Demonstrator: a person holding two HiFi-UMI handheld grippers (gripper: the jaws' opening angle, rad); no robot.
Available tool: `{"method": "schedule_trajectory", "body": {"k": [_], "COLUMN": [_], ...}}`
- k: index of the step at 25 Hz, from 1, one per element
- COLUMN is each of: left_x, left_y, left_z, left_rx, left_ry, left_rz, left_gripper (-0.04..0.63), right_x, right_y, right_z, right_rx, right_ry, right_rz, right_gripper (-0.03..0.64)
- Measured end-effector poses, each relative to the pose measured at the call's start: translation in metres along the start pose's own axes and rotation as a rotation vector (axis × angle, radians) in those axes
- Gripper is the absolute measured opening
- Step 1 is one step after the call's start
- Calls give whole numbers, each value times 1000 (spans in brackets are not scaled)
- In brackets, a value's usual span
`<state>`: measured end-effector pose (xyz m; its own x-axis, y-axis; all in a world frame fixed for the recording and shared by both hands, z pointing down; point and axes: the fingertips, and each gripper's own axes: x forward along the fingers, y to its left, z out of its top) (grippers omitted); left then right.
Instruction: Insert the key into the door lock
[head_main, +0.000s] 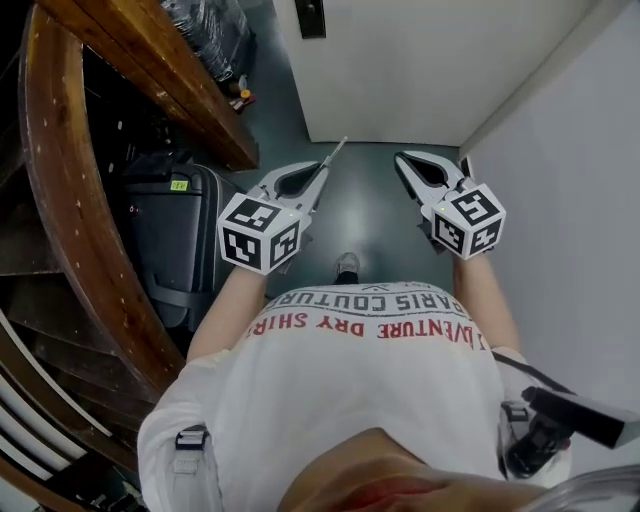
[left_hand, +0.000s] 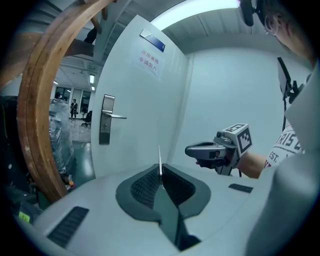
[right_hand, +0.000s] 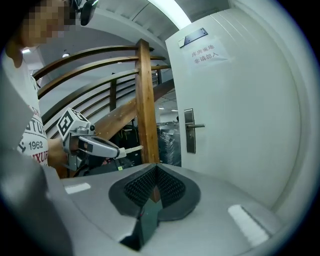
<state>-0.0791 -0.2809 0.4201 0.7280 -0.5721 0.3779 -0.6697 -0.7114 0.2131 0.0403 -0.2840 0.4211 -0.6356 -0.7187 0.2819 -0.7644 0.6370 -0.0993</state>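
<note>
A white door stands ahead, some way off from both grippers. Its metal lock plate with a lever handle shows at the left in the left gripper view and as the lock plate in the right gripper view. My left gripper is shut on a thin silver key, whose blade sticks out forward toward the door. The key stands edge-on between the pads. My right gripper is shut with nothing in it, level with the left one and apart from it.
A curved wooden stair rail and a black suitcase lie on the left. A wooden post stands left of the door. A grey wall closes the right side. A paper notice hangs on the door.
</note>
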Motion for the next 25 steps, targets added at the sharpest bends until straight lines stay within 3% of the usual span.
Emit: {"method": "schedule_trajectory", "body": {"k": [5, 11, 19, 25], "left_x": [36, 57, 84, 133], "left_y": [69, 100, 123, 160], "left_z": [57, 100, 127, 137], "left_rx": [16, 35, 61, 38], "left_ry": [-36, -90, -111, -85], "left_rz": [28, 47, 73, 98], "left_gripper": [21, 21, 21, 21], "right_x": [64, 90, 121, 166], "right_y": [-50, -72, -98, -147], "right_z": [47, 81, 111, 112], "right_rx": [-26, -74, -122, -98], "right_ry": [-28, -58, -93, -76], "right_rz": [0, 11, 53, 96], "right_gripper": [2, 2, 2, 2]}}
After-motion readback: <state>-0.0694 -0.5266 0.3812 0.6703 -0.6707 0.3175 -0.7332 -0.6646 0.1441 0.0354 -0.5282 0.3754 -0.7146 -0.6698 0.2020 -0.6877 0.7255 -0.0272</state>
